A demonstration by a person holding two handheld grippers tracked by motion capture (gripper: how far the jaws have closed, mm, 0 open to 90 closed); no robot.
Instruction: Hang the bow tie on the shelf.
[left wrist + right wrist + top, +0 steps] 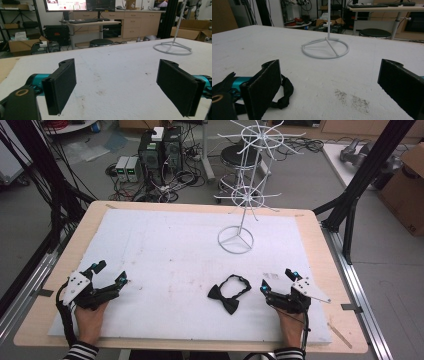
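Observation:
A black bow tie [229, 293] with its looped strap lies flat on the white mat, near the front and right of centre. My right gripper [278, 281] rests on the mat just to its right, open, nothing between its jaws. In the right gripper view the bow tie's strap [286, 93] curls behind the left jaw, with the gripper [329, 87] open wide. My left gripper [111, 273] sits at the front left of the mat, open and empty; its own view shows the gripper [116, 85] over bare mat.
A white wire stand [244, 195] with radial arms rises from a ring base [235, 240] at the mat's back right; the base [325, 47] is ahead of the right gripper, and the stand's base [173, 48] also appears far right. The white mat [165, 250] covers a wooden table [95, 215].

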